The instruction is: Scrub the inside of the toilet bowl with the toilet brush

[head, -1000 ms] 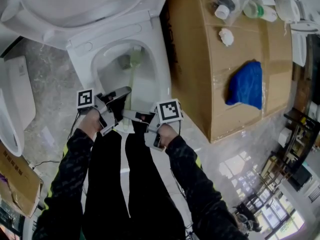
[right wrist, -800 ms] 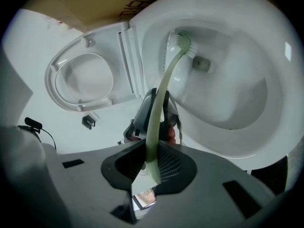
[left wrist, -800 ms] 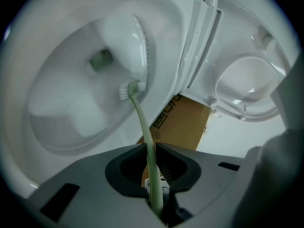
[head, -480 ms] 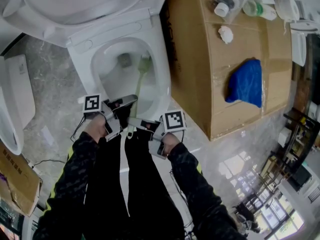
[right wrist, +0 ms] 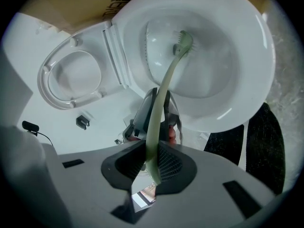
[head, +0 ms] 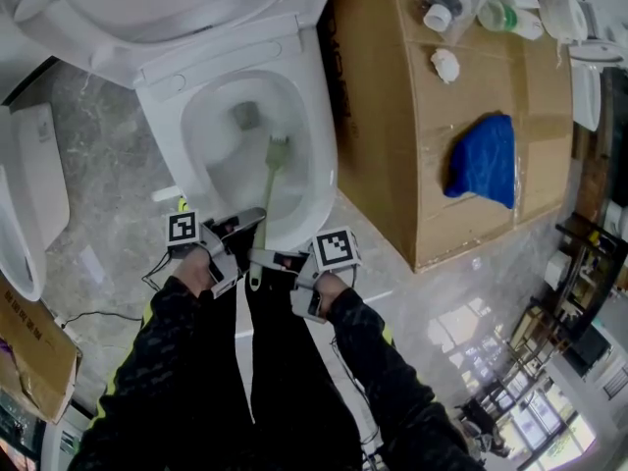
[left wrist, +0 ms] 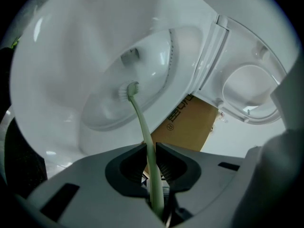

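Note:
The white toilet bowl (head: 304, 116) stands open, its seat and lid (head: 157, 8) raised behind it. A pale green toilet brush (head: 270, 180) reaches into the bowl, with its head (head: 277, 148) on the inner wall below the drain hole (head: 245, 116). My left gripper (head: 247, 222) and right gripper (head: 267, 259) are both shut on the handle at the bowl's near rim, the right one lower on it. The handle (left wrist: 151, 167) runs between the left jaws up to the head (left wrist: 129, 90). It (right wrist: 153, 158) also passes between the right jaws toward the head (right wrist: 183, 42).
A large cardboard box (head: 392, 165) stands close against the toilet's right side, bearing a blue cloth (head: 481, 165), bottles (head: 451, 8) and a white wad (head: 444, 65). Another white fixture (head: 25, 204) lies on the floor at left, with cardboard (head: 29, 351) below it.
Both grippers have drawn back toward the person, and the brush head has slid from the back of the bowl near the drain down to the bowl's middle.

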